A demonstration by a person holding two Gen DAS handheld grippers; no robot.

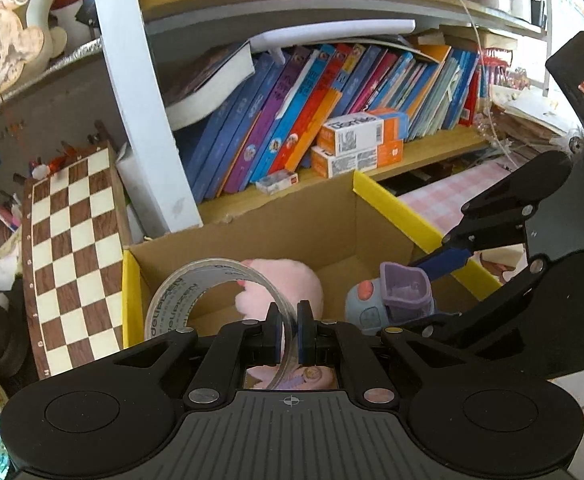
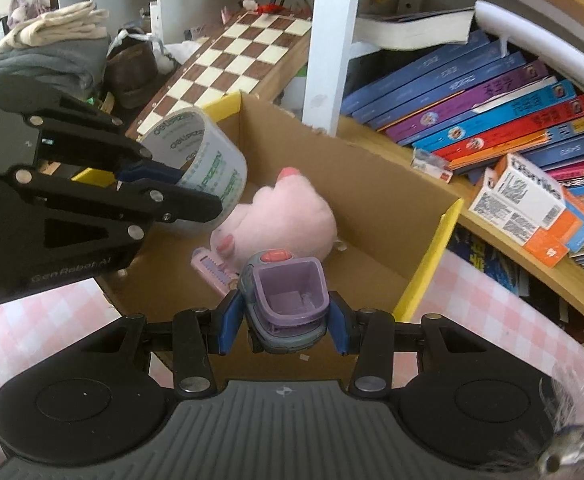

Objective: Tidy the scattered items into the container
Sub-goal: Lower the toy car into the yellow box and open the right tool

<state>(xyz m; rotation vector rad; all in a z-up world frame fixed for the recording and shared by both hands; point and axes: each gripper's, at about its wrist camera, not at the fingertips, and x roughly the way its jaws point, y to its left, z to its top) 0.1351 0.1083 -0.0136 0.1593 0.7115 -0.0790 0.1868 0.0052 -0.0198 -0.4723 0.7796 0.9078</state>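
An open cardboard box [image 1: 316, 224] with yellow flap edges stands before the bookshelf; it also shows in the right wrist view [image 2: 364, 184]. A pink plush toy [image 1: 287, 288] [image 2: 287, 216] and a small pink comb-like item [image 2: 211, 270] lie inside. My left gripper [image 1: 289, 336] is shut on the rim of a clear tape roll [image 1: 211, 292] [image 2: 207, 160], held over the box's left side. My right gripper [image 2: 285, 322] is shut on a grey and purple toy car [image 2: 287, 300] [image 1: 392, 296], held over the box's near edge.
A chessboard [image 1: 71, 260] leans left of the box. Slanted books [image 1: 312, 108] and orange-white cartons [image 1: 356, 144] fill the shelf behind. A white shelf post [image 1: 139, 100] rises behind the box. A pink checked cloth [image 2: 492, 320] covers the table. Folded clothes [image 2: 51, 48] lie far left.
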